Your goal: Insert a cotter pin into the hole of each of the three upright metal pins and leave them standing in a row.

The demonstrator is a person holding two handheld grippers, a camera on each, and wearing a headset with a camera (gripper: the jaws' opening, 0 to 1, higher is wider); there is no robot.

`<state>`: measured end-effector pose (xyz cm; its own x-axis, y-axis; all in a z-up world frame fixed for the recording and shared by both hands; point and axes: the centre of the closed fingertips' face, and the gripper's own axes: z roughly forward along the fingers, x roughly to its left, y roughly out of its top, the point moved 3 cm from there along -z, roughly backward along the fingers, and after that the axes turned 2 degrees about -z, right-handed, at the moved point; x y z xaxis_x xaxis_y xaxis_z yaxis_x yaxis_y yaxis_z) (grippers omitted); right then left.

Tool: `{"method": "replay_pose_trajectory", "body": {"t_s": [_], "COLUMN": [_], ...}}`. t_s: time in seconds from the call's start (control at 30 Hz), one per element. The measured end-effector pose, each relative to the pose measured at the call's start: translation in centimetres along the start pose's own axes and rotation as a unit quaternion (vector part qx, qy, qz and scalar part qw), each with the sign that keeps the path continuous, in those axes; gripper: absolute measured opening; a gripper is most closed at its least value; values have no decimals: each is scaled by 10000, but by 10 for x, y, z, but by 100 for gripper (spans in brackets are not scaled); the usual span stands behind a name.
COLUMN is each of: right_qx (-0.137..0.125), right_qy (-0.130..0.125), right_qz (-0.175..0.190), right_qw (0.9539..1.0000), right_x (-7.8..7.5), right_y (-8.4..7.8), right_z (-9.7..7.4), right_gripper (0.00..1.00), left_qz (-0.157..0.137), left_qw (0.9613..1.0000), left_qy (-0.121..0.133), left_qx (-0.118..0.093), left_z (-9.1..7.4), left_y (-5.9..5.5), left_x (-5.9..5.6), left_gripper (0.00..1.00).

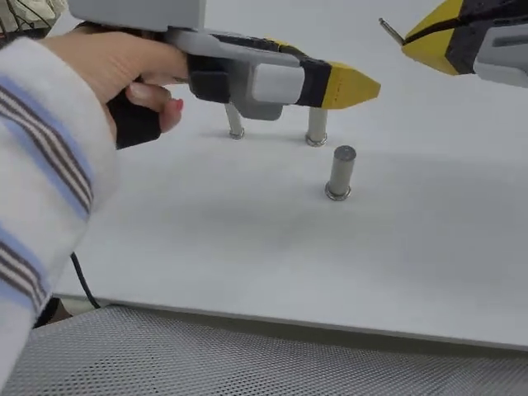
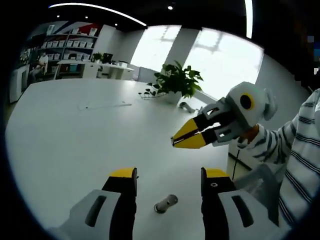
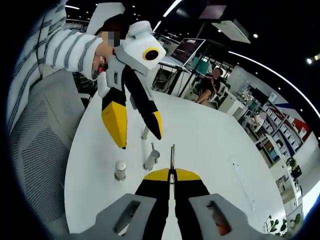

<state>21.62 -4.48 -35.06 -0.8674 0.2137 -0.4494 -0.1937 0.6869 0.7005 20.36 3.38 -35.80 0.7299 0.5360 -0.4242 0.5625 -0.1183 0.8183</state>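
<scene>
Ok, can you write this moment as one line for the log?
left gripper: open | right gripper: shut on cotter pin | three metal pins: upright on table

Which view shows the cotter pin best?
The right gripper view: the cotter pin rises clearly from the shut right tool. The head view catches one end near the top; in the left gripper view it's too small to tell.

Quick count: 3 metal pins (image 1: pixel 340 172) standing on the bench (image 1: pixel 247 239), 1 nearer and 2 further back. Just 1 cotter pin (image 3: pixel 172 159). 2 grippers, the left gripper (image 1: pixel 373 84) and the right gripper (image 3: pixel 171 176), each with 2 yellow-tipped fingers (image 2: pixel 123 175). The left gripper view also catches 1 potted plant (image 2: pixel 177 80) at the bench's far edge.
</scene>
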Motion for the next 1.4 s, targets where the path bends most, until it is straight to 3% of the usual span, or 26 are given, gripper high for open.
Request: {"method": "replay_pose_trajectory", "body": {"t_s": [0.2, 0.43, 0.83, 1.17, 1.4], "right_qx": [-52, 125, 90, 135, 178], "right_qy": [-41, -129, -83, -17, -15], "right_qz": [-31, -504, -697, -829, -914], "right_qw": [10000, 9986, 9975, 9965, 9957], "right_x": [11, 23, 34, 40, 41], "right_y": [1, -1, 4, 5, 5], "right_z": [2, 6, 11, 13, 13], "right_gripper": [0, 0, 0, 0, 0], "left_qz": [-238, -407, -507, -482, -580], "left_qw": [9995, 9989, 9979, 9977, 9973], "left_qy": [-179, -212, -279, -274, -333], "left_qx": [48, 125, 279, 380, 309], "left_z": [6, 13, 18, 16, 16], "left_y": [3, 0, -7, -16, -18], "left_x": [-6, -8, -7, -6, -7], "left_gripper": [36, 24, 4, 1, 0]}}
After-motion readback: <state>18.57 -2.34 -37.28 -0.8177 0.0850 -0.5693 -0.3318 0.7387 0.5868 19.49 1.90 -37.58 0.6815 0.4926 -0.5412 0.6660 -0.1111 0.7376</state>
